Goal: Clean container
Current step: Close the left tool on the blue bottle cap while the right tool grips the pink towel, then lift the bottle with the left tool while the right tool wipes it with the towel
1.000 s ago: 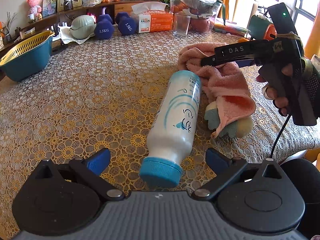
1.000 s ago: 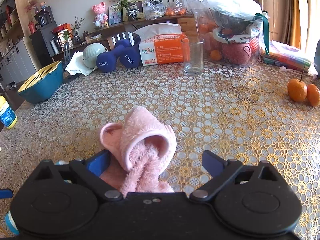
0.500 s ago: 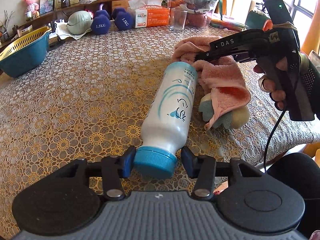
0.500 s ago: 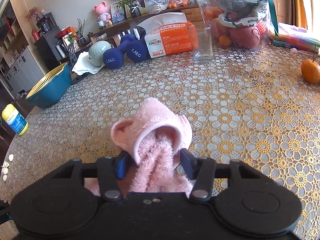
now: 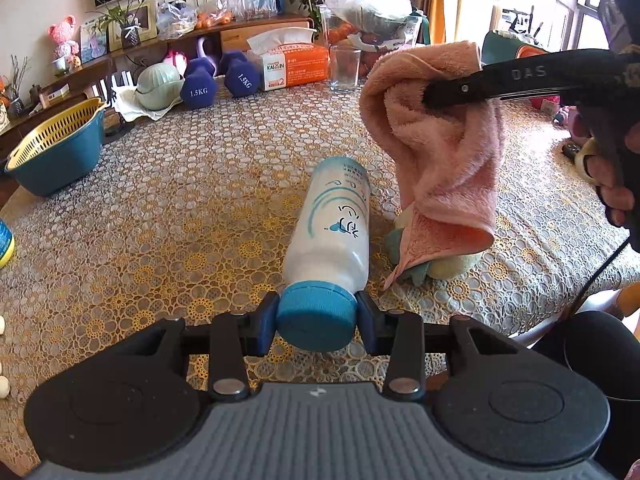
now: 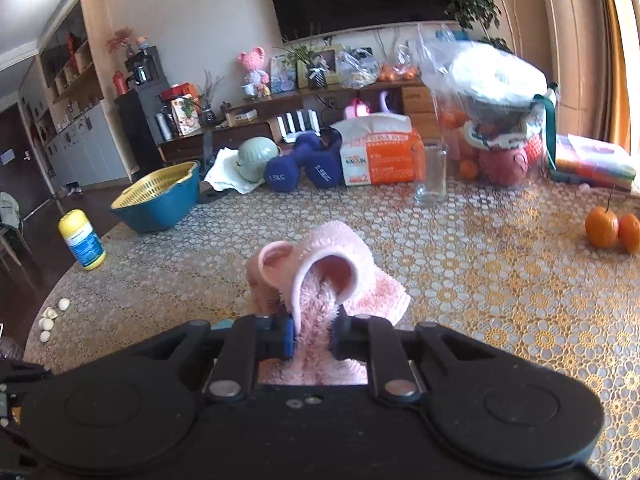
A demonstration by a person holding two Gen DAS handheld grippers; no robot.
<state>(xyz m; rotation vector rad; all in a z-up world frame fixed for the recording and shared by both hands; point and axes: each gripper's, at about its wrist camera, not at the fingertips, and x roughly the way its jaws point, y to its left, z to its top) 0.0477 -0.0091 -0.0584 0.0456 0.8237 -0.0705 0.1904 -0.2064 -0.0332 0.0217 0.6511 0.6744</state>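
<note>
Two grips are set; the left gripper (image 5: 316, 322) has just been closing and clamps the blue cap (image 5: 316, 317) of the bottle (image 5: 332, 220), which lies on the table (image 5: 160, 216) beside a sponge (image 5: 448, 266); the right gripper (image 6: 314, 338) has just been closing too and pinches the pink towel (image 6: 320, 276), hanging near the bottle. Pickup looks done, wiping not begun; next, I judge, the towel must meet the bottle's side while the cap grip holds.

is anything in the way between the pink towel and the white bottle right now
Nothing visible does. The pink towel hangs from the right hand-held gripper just right of the white bottle, with open space between them.
</note>
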